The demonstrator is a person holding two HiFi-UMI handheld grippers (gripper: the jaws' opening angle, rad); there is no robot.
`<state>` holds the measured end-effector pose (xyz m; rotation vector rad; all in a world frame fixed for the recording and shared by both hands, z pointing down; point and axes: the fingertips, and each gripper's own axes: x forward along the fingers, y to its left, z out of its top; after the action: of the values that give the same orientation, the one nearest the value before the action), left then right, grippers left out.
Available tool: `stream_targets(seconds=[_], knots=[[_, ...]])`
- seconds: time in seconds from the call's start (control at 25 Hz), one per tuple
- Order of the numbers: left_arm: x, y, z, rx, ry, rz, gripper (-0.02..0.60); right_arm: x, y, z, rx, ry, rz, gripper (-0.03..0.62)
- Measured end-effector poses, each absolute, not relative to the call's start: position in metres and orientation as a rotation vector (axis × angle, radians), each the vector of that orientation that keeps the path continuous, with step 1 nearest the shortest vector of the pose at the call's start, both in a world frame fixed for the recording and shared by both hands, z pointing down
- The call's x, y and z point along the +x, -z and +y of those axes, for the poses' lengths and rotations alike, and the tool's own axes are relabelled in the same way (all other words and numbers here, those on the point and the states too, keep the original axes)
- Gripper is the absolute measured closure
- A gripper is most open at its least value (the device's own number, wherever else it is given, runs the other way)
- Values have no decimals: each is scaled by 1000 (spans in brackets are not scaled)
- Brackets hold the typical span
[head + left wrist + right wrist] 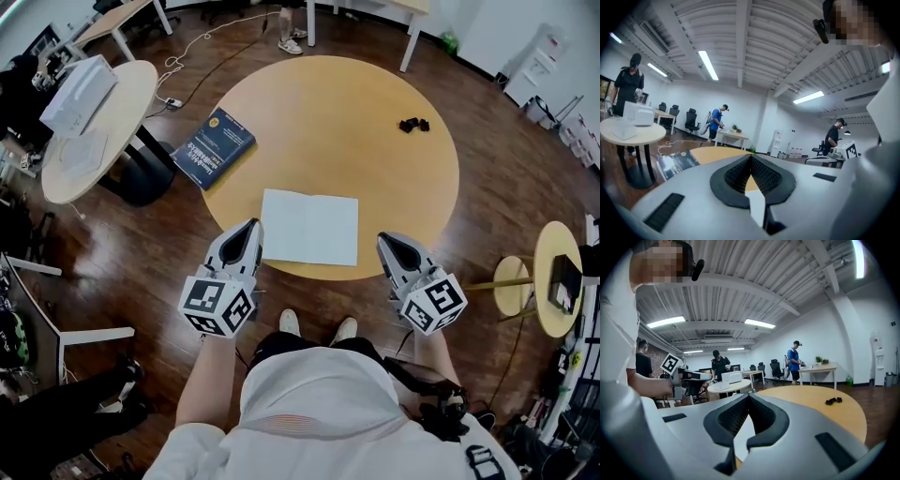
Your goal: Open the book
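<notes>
Book (pixel 309 228) white, flat on round table (pixel 394 178)

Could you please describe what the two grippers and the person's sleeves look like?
Both the left gripper and the right gripper have smooth, light-grey tapered bodies with black ribbed pads inside. Each carries a white cube printed with black square markers. The person wears a white short-sleeved top.

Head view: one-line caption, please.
Left tool and right tool, both shut and empty, flank a white book at the round table's near edge; a blue book lies at left.
</notes>
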<state>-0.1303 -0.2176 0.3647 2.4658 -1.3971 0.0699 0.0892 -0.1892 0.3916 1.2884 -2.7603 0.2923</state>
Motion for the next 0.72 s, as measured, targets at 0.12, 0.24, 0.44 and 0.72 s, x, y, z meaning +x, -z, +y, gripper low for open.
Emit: stream_targets(seconds=[0.12, 0.24, 0.44, 0.72], knots=[[-105, -324, -210, 2599, -18, -1364, 572, 101, -361, -195, 1300, -202, -2798, 599], [-86, -300, -199, 2677, 13, -1341, 572, 110, -336, -192, 1295, -114, -2826, 598], [-66, -285, -186, 2707, 36, -1356, 572, 126, -314, -182, 1306, -69, -2858, 597], [-57, -285, -180, 2702, 58, -1358, 572, 130, -301, -167, 1266, 49, -2850, 598]])
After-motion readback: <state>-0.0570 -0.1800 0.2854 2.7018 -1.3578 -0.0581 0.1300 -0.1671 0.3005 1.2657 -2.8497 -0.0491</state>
